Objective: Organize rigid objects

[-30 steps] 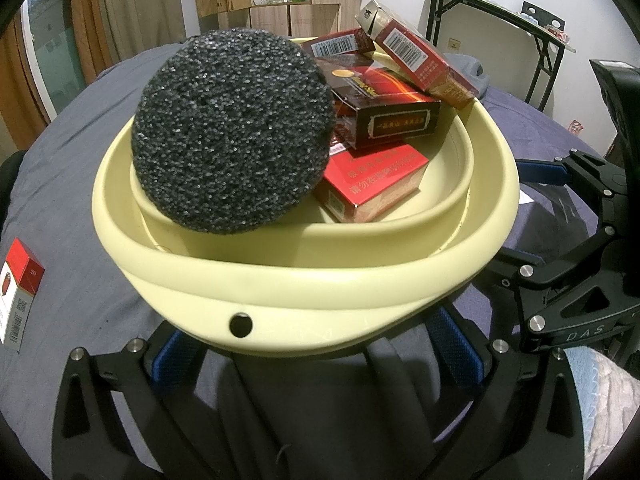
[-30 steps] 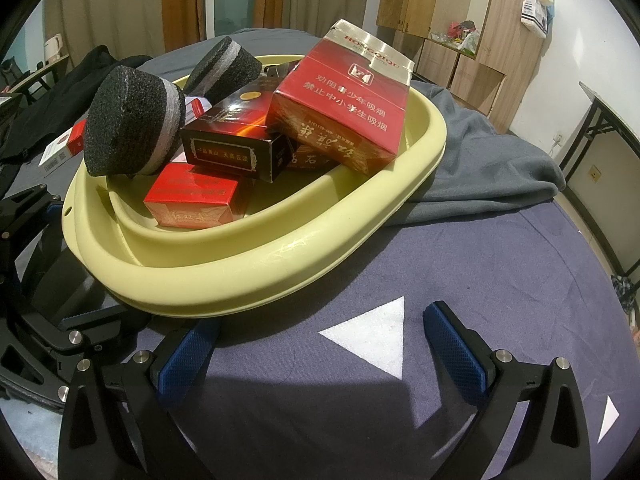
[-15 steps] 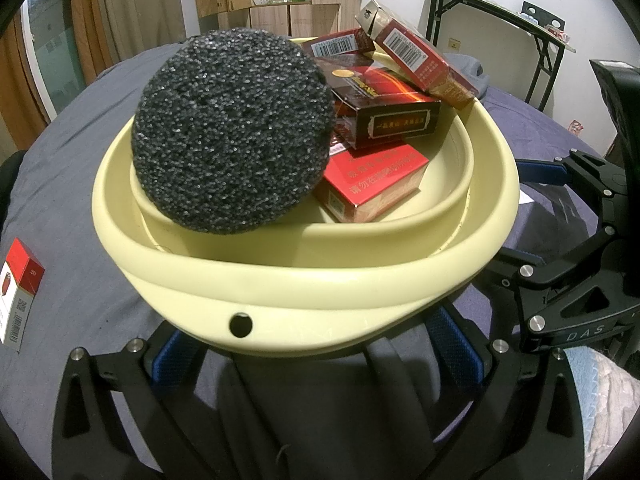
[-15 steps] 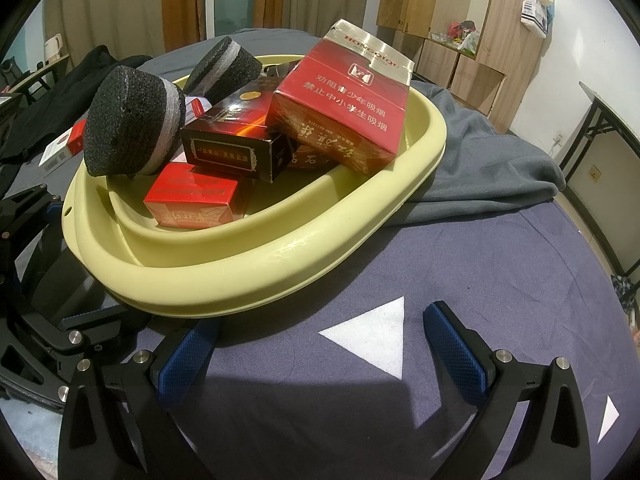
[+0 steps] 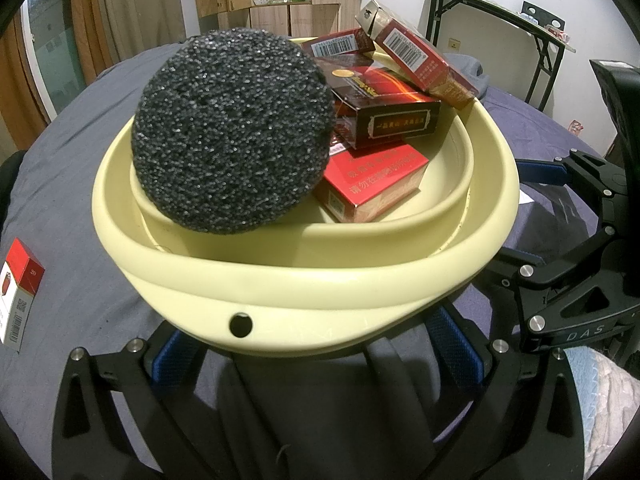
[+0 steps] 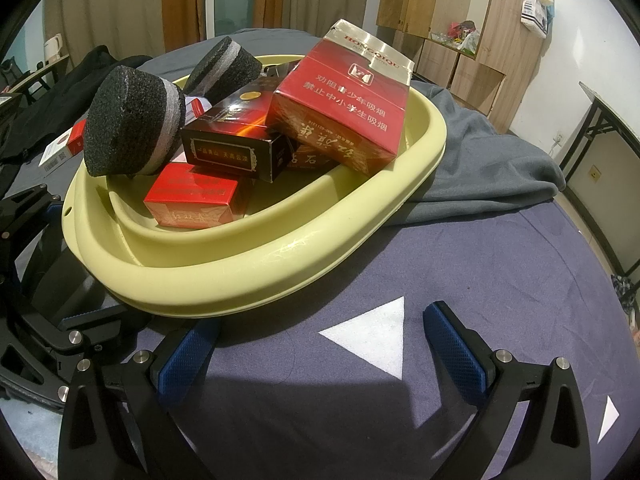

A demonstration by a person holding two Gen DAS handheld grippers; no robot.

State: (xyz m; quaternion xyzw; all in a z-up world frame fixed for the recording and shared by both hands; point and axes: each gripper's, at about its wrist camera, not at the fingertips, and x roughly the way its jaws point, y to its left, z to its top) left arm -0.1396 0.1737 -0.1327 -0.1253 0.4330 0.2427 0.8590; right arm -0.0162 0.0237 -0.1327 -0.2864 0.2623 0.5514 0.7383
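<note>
A pale yellow basin [image 5: 304, 280] [image 6: 256, 280] sits on the dark cloth-covered table. Inside it are two black round sponges [image 6: 132, 128] [image 6: 224, 68], a small red box [image 5: 372, 180], a dark brown box [image 5: 392, 108] and a long red carton [image 6: 344, 100] leaning on the far rim. My left gripper [image 5: 312, 340] is open, its blue pads spread wide under the basin's near rim. My right gripper [image 6: 320, 328] is open too, low over the cloth beside the basin, with nothing between its fingers.
A loose red-and-white pack [image 5: 20, 296] lies on the table left of the basin. A grey garment [image 6: 480, 168] is bunched behind the basin. White triangles [image 6: 372, 332] mark the cloth. A folding table [image 5: 500, 12] and wooden cabinets stand at the back.
</note>
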